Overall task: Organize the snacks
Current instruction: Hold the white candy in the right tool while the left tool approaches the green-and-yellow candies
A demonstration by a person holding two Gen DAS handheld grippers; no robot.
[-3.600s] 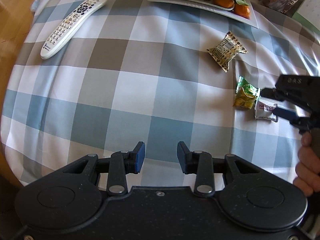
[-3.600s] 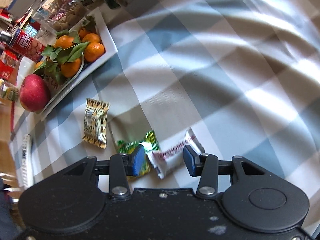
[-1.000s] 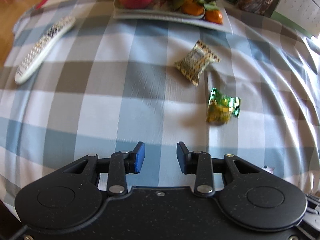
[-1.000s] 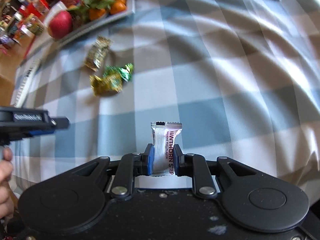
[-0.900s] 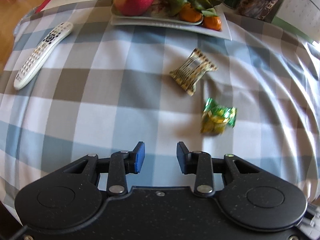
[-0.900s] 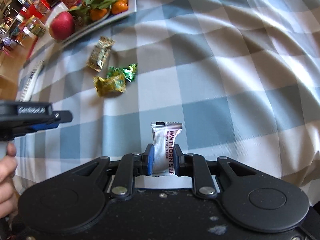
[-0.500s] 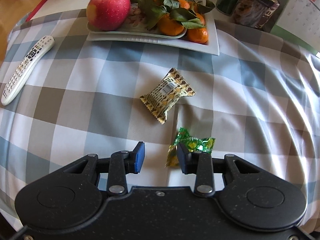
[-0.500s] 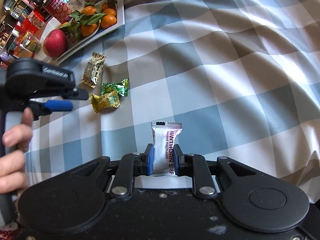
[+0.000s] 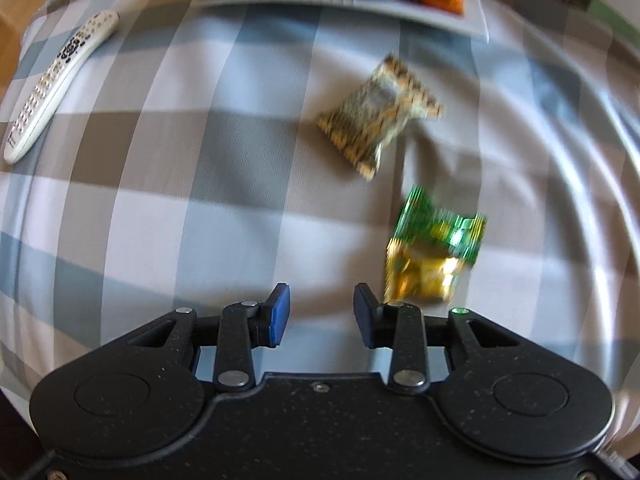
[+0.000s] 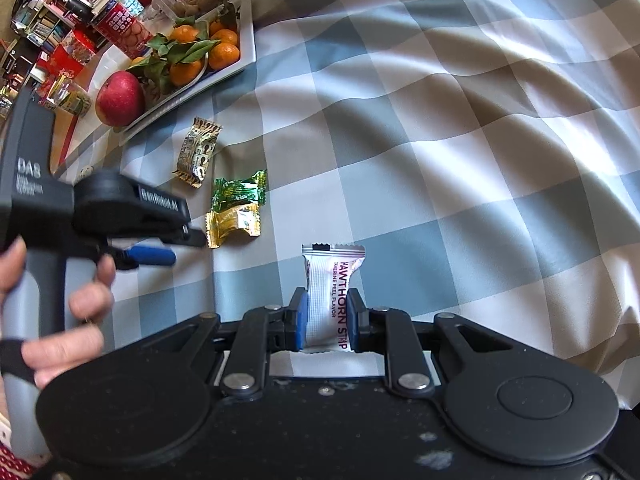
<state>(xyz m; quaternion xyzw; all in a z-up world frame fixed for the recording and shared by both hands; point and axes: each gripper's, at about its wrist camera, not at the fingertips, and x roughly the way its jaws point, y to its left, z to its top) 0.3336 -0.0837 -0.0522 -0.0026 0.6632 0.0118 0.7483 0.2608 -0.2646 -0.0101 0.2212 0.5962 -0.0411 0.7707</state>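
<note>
**Left jaws short of gold candy, offset right**

On the blue-grey checked tablecloth (image 9: 160,208), the empty, spread left gripper (image 9: 319,314) sat nearest the crinkly gold foil candy (image 9: 420,278), which lay ahead-right, touching the green foil candy (image 9: 440,226). Right gripper (image 10: 324,326) clenched the white hawthorn strip packet (image 10: 330,280) upright.

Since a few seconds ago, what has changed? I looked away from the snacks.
The right gripper closed on the white hawthorn strip and lifted it off the checked cloth. The left gripper, still open and empty, moved in toward the gold candy. The green candy, patterned snack packet, remote and fruit tray stayed put.
</note>
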